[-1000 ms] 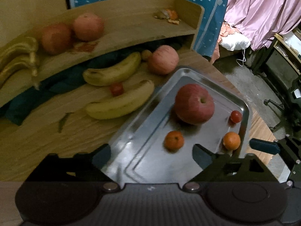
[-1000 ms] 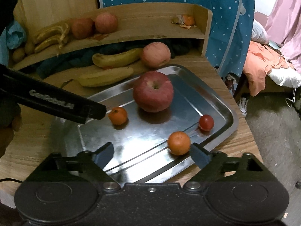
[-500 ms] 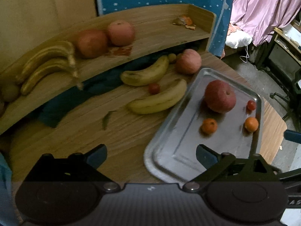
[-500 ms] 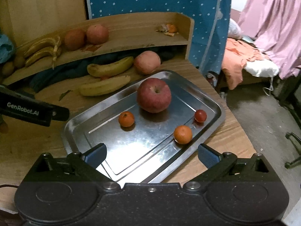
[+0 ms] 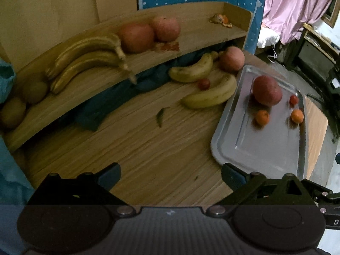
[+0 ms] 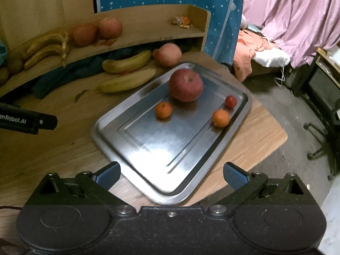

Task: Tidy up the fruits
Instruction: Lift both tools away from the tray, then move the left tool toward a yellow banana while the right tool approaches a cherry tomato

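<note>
Step in hand, as judged: between placements. Both tools stand back from the fruit, neither carrying anything. The left gripper (image 5: 171, 175) has its jaws spread wide and empty over bare table (image 5: 138, 148). The right gripper (image 6: 171, 174) is likewise released and empty, poised above the near corner of the steel tray (image 6: 110, 131).

Location of task items: the tray holds a large red apple (image 6: 185, 85), two small oranges (image 6: 163, 110) (image 6: 221, 118) and a cherry tomato (image 6: 231, 101), all lying apart from one another. Still loose on the table beside the tray's far-left edge: two bananas (image 5: 210, 95) (image 5: 192, 70), a small tomato (image 5: 204, 84) between them, and a pale apple (image 5: 231, 61) at the tray's far corner. On the shelf (image 5: 191, 48) sit a banana bunch (image 5: 85, 60), two more apples (image 5: 136, 38) (image 5: 165, 28) and some orange peel (image 5: 221, 19).

Next move, as judged: the loose bananas and small tomato lie nearest the left gripper's line; it would need to advance and close across a banana's middle, keeping clear of the tomato.

Change from a second ago: the left gripper has withdrawn from over the tray and swung leftward, so the tray now sits at its right and the whole shelf comes into view. The right gripper has also pulled back and risen; the tray's contents have not shifted.
</note>
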